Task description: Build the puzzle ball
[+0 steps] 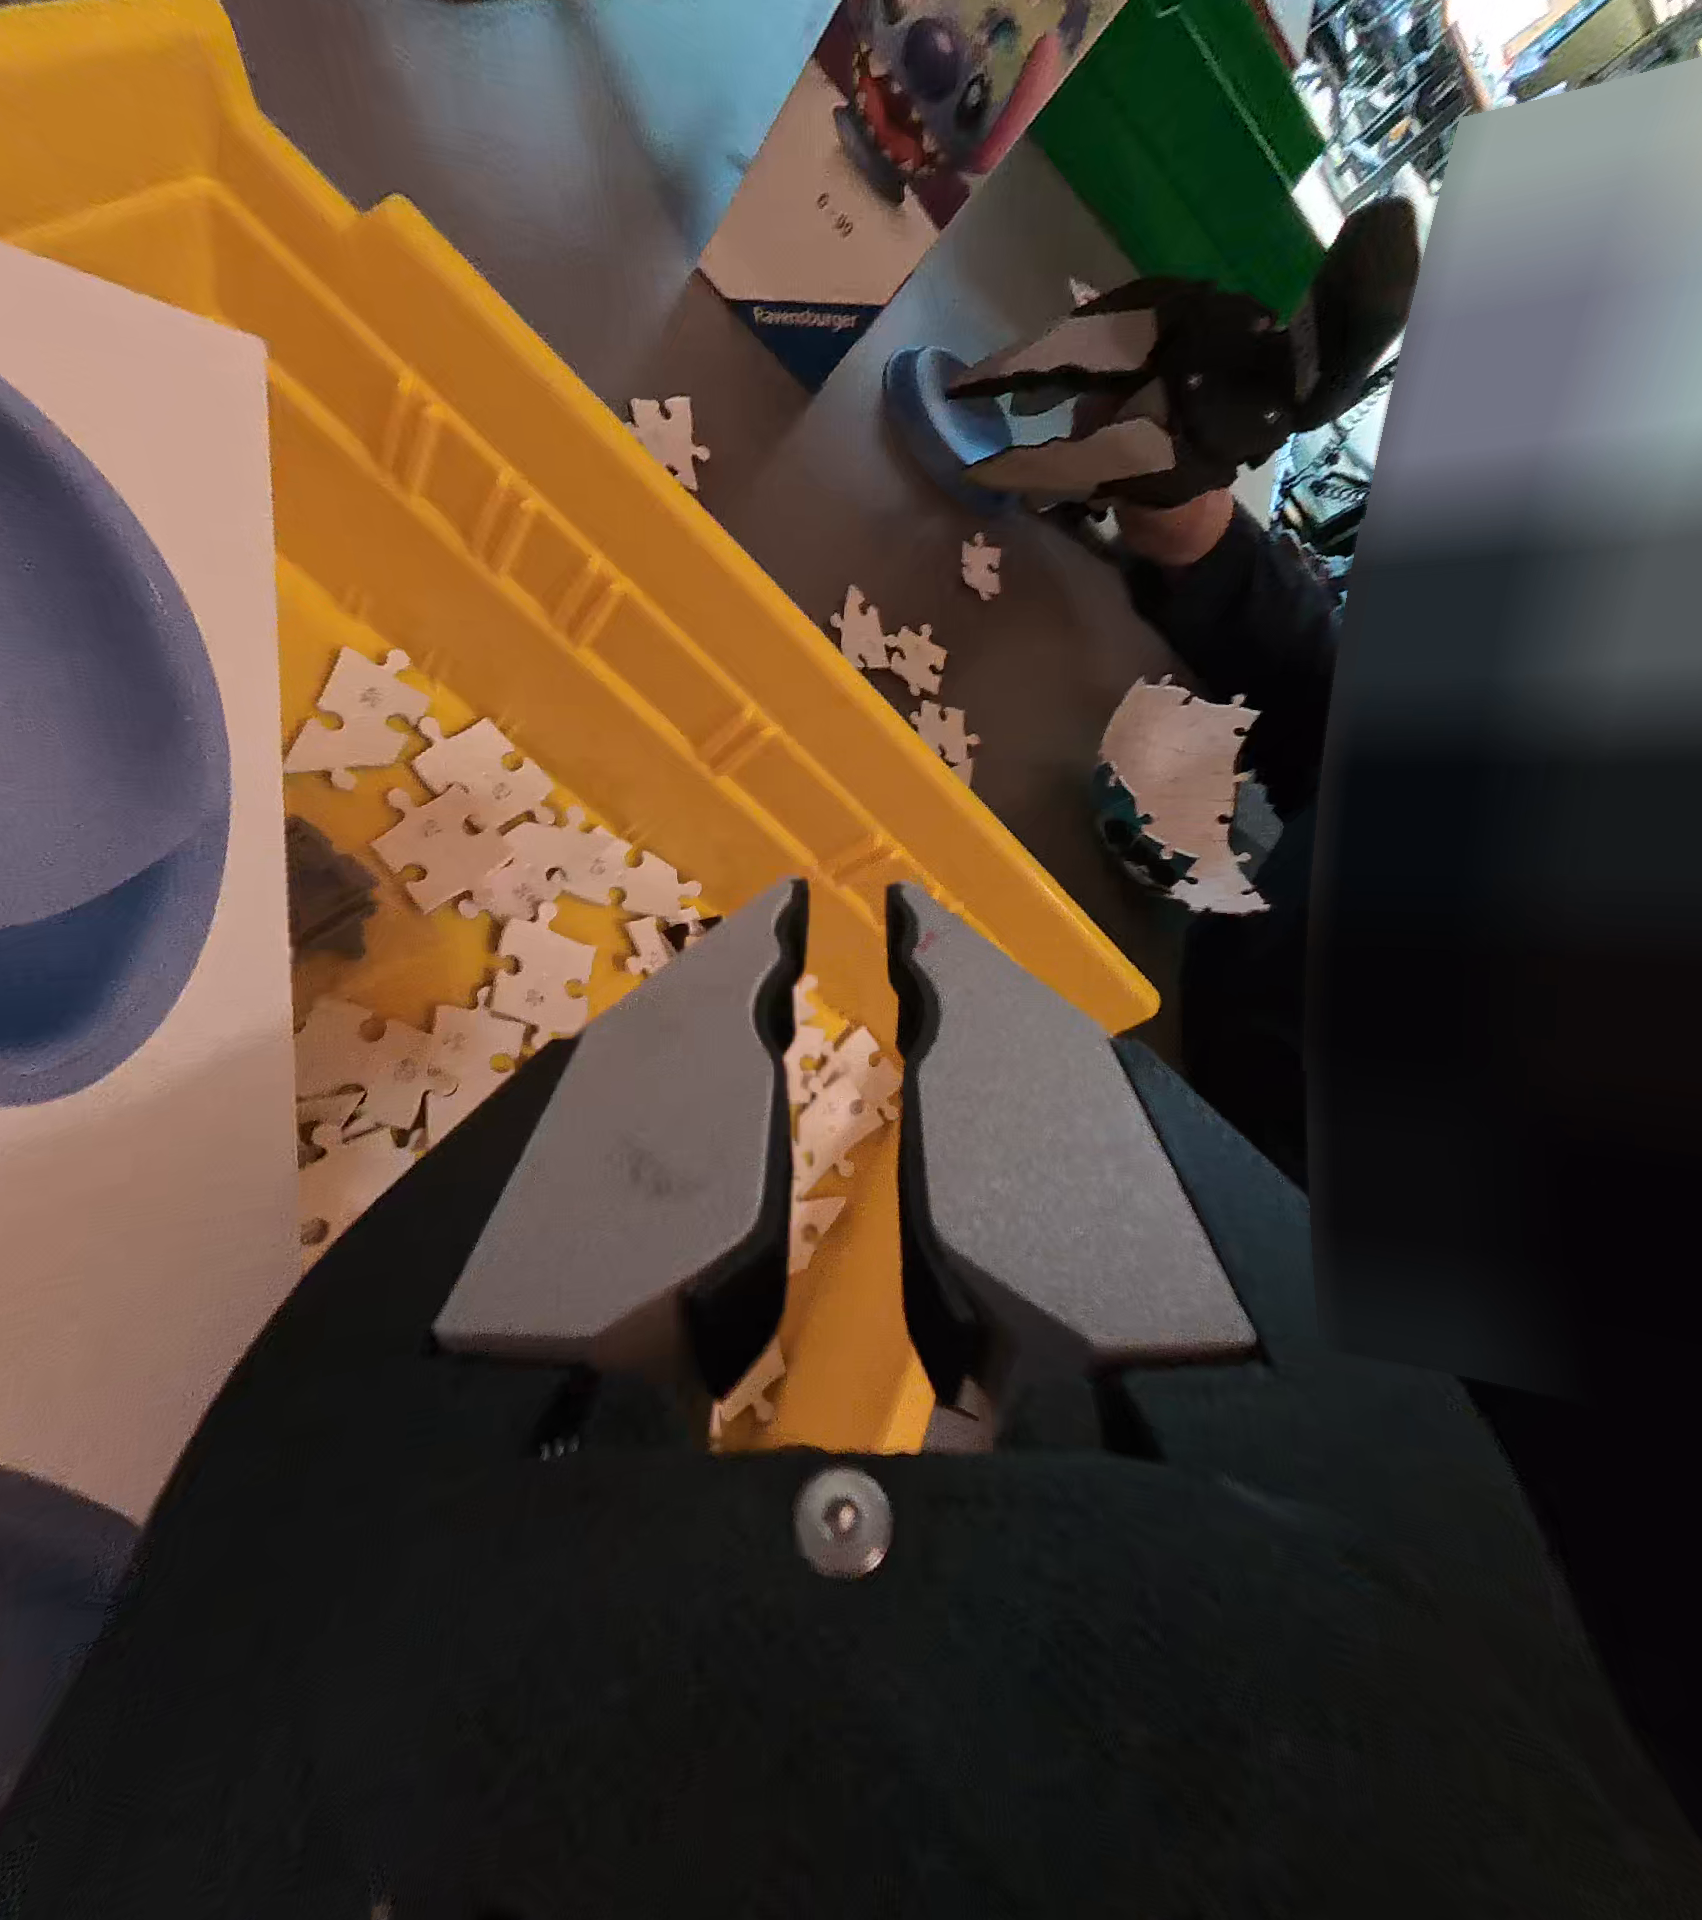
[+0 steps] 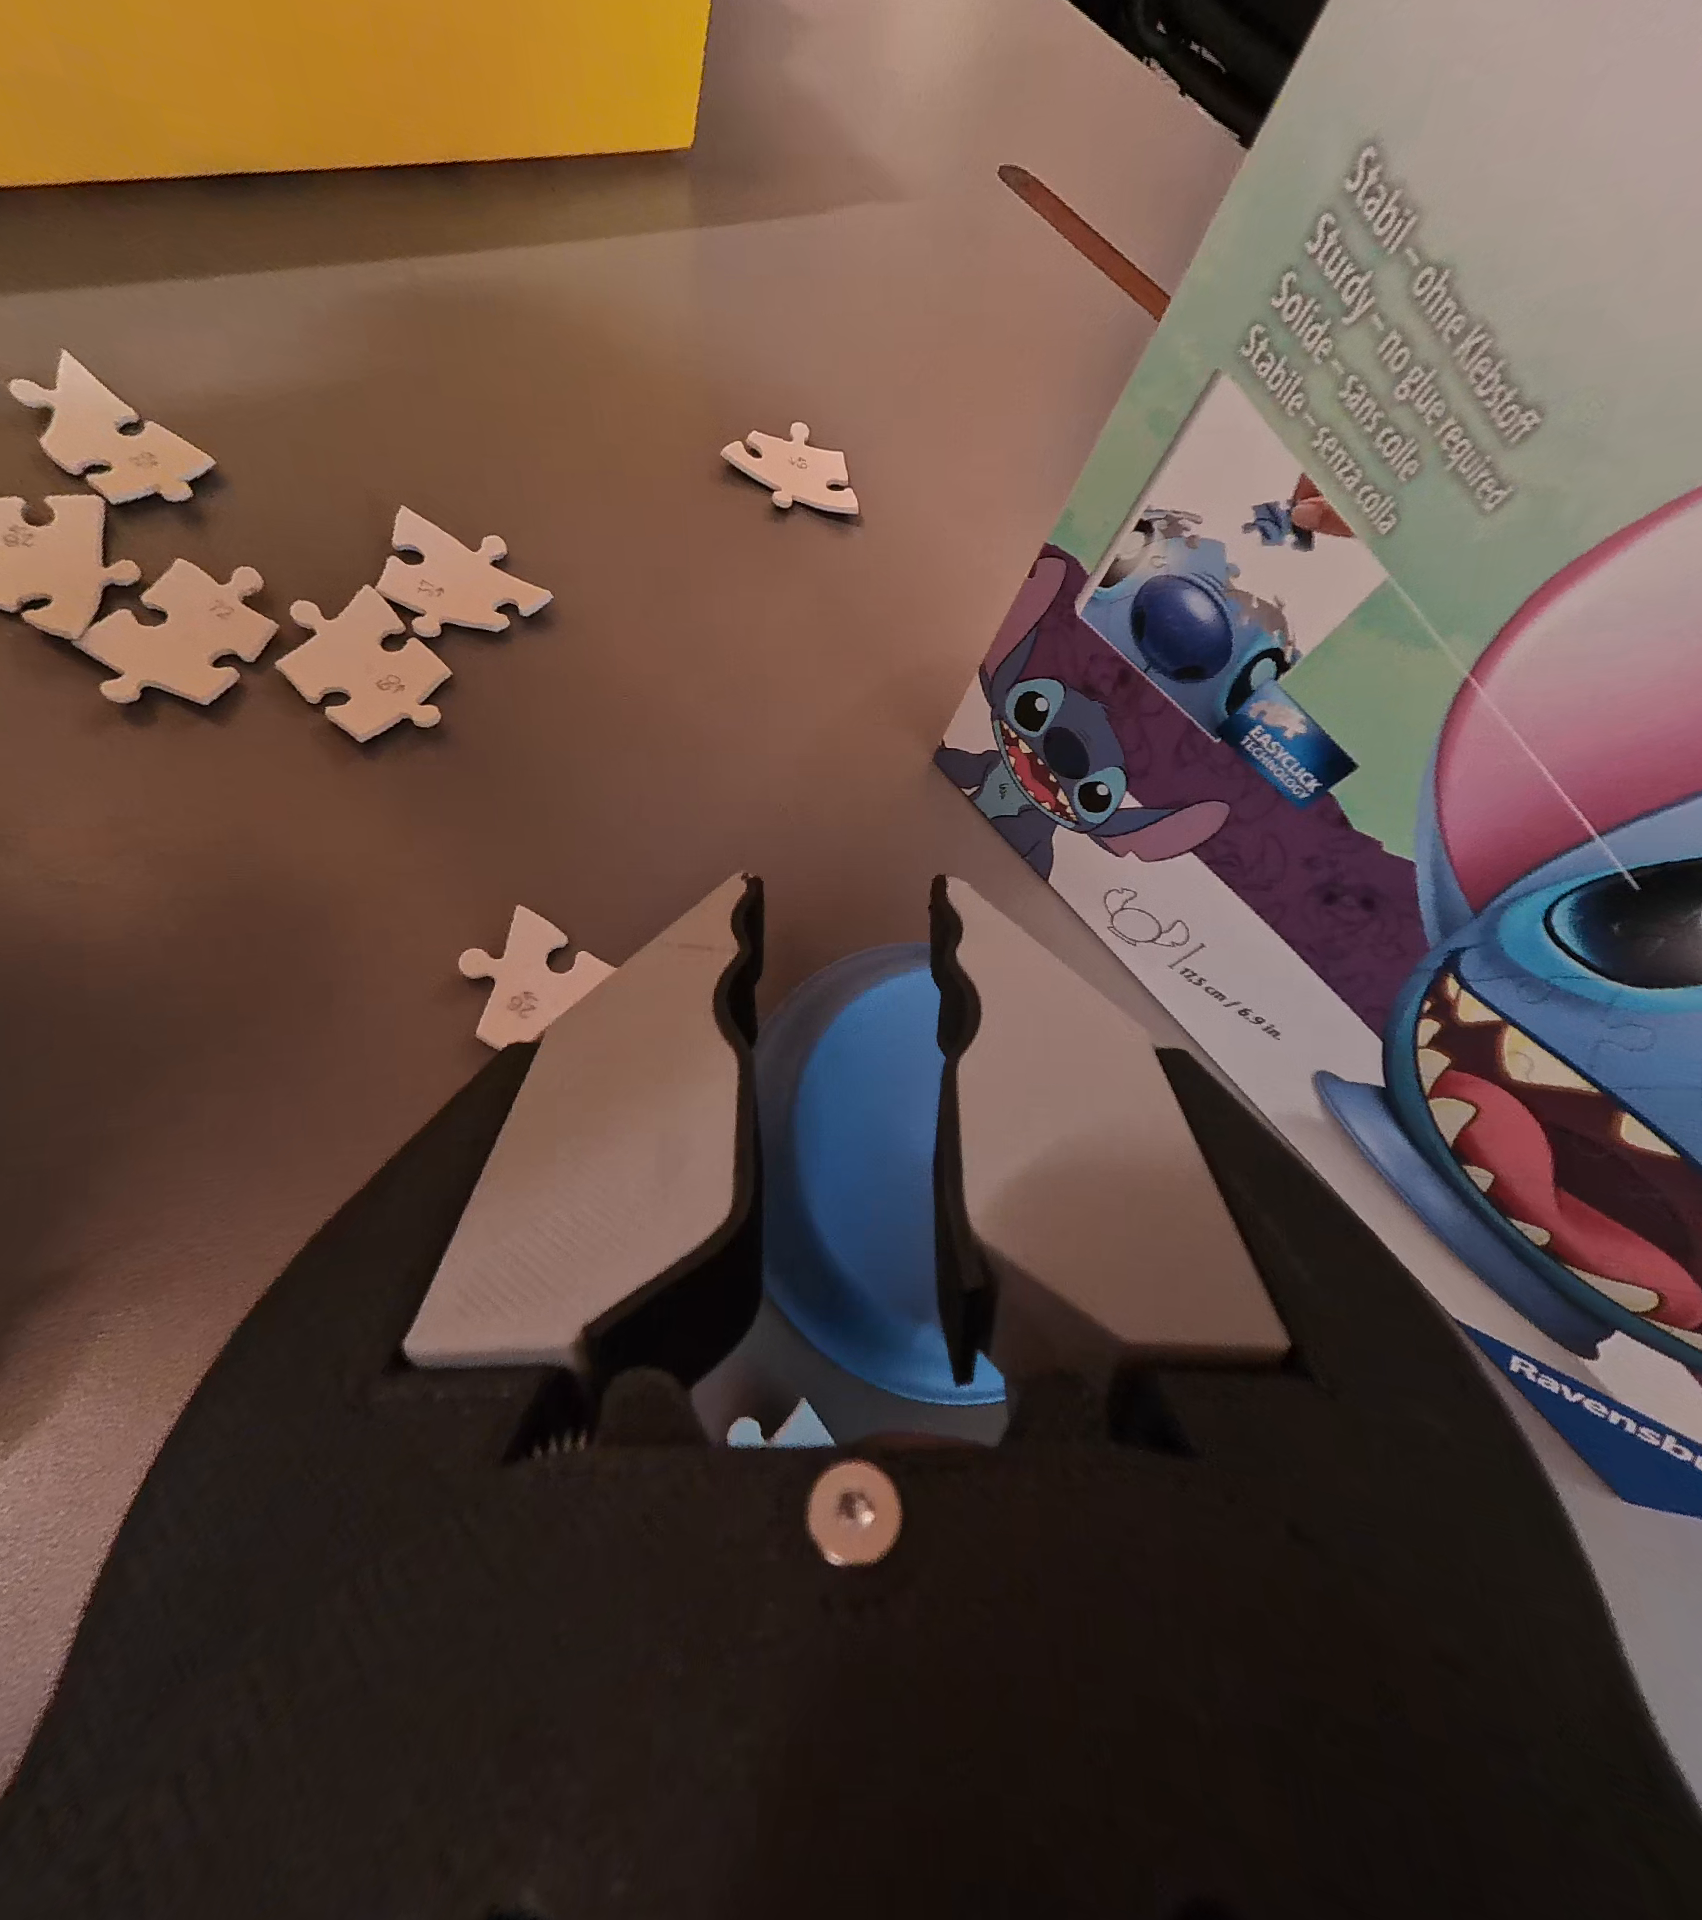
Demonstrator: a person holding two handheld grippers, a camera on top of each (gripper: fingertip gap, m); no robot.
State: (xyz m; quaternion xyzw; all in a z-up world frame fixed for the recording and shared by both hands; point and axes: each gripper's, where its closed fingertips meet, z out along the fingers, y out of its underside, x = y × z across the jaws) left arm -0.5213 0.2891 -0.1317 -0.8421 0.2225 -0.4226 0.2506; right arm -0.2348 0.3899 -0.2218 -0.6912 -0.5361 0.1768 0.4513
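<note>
Left wrist view: the left gripper (image 1: pixel 845 914) is held over the yellow bin (image 1: pixel 618 582), its jaws parted by a narrow gap with nothing between the tips. Loose puzzle pieces (image 1: pixel 473 821) lie white side up in the bin, beside a white sheet printed with blue shapes (image 1: pixel 78 727). Farther off on the grey table (image 1: pixel 826 488), the right gripper (image 1: pixel 992 416) is seen at a blue base ring (image 1: pixel 920 416), and a partly built curved shell of joined pieces (image 1: pixel 1179 790) lies near the table edge, its white inner face showing. A piece could be fumbled here: the pile overlaps, so 2 pieces might be pinched at once or a flat one might slide away.

Right wrist view: the right gripper (image 2: pixel 845 894) is moderately open, and a smooth, rounded blue plastic part (image 2: pixel 857 1164) sits between its jaws; whether it is clamped cannot be told. Numbered pieces (image 2: pixel 182 634) are scattered white side up on the table (image 2: pixel 618 779), and the puzzle box (image 2: pixel 1449 727) stands close on the right. The box could be knocked if the gripper swings that way, and the blue part could slip on its curved surface.
</note>
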